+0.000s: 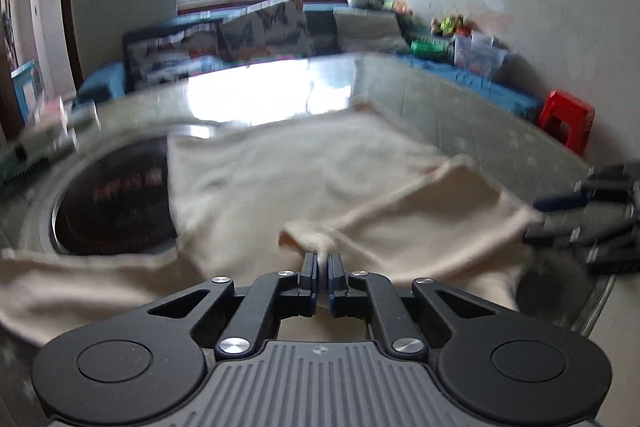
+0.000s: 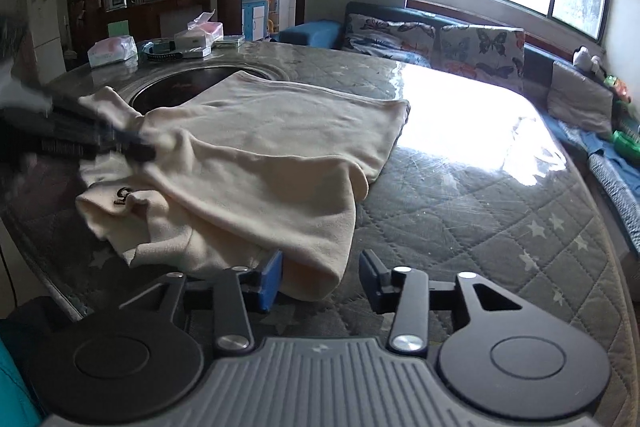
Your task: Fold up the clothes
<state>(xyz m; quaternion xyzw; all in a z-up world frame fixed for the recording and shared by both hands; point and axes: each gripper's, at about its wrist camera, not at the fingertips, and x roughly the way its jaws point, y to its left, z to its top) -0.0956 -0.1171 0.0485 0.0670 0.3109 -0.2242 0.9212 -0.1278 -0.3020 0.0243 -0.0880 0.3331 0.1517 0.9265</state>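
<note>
Left wrist view — left gripper [image 1: 322, 261] jaws pinch soft cream garment [image 1: 280, 167]; right gripper [image 2: 320, 273] jaws parted.

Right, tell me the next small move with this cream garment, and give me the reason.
Probably carry the left gripper across with its pinch, laying that fold over the cream garment. Its jaws are shut on a tuft of the fabric's edge, while the right gripper stands open, with the near corner of the cloth lying between its fingers unpressed. The garment lies only partly folded on the quilted table cover.
</note>
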